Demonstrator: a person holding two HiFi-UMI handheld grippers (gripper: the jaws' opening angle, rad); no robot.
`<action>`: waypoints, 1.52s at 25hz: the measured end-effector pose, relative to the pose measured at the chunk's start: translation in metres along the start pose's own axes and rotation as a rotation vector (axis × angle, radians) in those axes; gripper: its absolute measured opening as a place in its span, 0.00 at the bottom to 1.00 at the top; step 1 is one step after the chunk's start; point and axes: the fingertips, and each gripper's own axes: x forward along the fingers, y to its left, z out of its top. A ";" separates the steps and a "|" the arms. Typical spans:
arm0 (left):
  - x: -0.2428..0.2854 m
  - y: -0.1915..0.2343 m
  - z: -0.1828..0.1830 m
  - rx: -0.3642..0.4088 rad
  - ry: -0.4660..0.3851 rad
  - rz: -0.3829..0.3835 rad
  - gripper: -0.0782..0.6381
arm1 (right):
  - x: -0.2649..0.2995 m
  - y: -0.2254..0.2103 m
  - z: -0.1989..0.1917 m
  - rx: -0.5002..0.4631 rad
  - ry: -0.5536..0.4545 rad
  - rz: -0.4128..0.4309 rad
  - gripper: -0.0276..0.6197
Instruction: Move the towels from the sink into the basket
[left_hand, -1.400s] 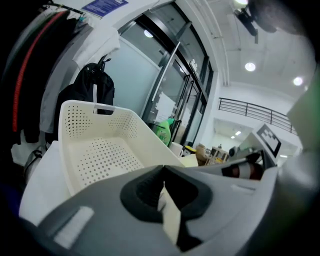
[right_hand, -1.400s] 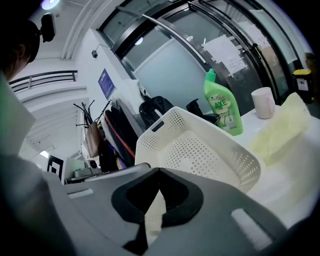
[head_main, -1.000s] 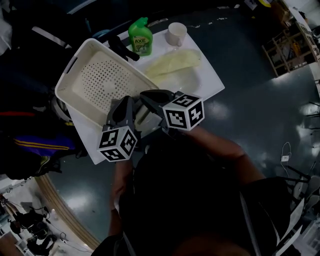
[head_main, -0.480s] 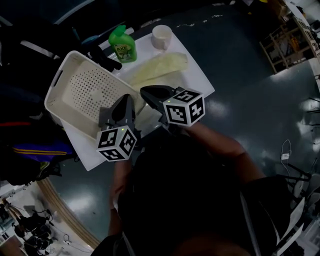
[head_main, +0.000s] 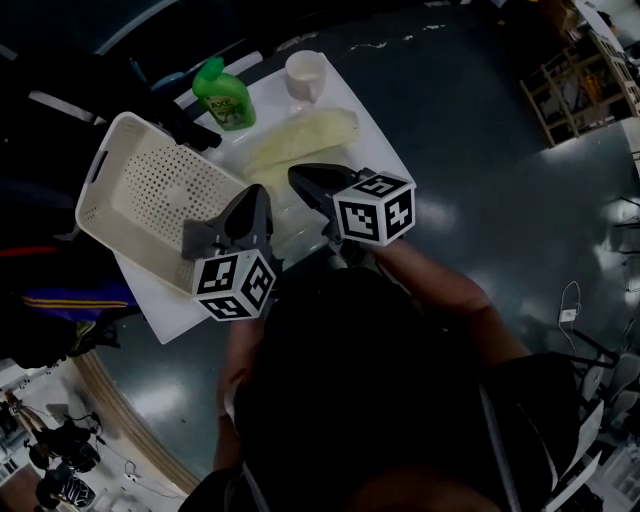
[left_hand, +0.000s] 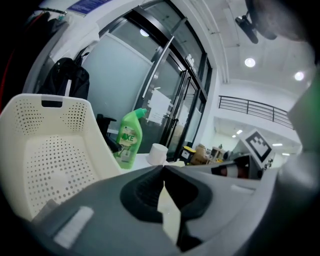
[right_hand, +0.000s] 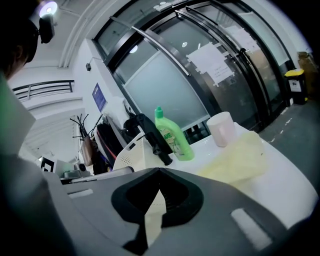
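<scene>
A pale yellow towel (head_main: 300, 135) lies spread flat on the white sink top (head_main: 372, 128), right of the white perforated basket (head_main: 150, 200). The basket holds nothing that I can see. My left gripper (head_main: 257, 196) hovers at the basket's near right rim, shut and holding nothing. My right gripper (head_main: 298, 173) is just short of the towel's near edge, also shut with nothing in it. In the left gripper view the left gripper (left_hand: 163, 167) has the basket (left_hand: 55, 160) on its left. In the right gripper view the right gripper (right_hand: 159, 170) points at the towel (right_hand: 235, 157).
A green bottle (head_main: 225, 95) and a white cup (head_main: 305, 72) stand at the far edge of the top. A black handle (head_main: 185, 125) lies between bottle and basket. Dark floor surrounds the top; shelving (head_main: 575, 95) stands far right.
Both grippers have travelled across the top, nearer to the towel. Basket, bottle and cup have slid to the left in the head view. The jaws stayed shut.
</scene>
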 end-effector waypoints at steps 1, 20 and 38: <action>0.002 -0.003 0.001 0.003 0.000 0.000 0.12 | -0.003 -0.005 0.001 0.004 0.000 -0.005 0.04; 0.058 -0.045 -0.009 -0.009 0.050 -0.030 0.12 | -0.015 -0.113 0.012 0.009 0.042 -0.121 0.06; 0.105 -0.060 -0.035 -0.043 0.111 -0.062 0.12 | 0.004 -0.166 0.012 -0.187 0.154 -0.231 0.38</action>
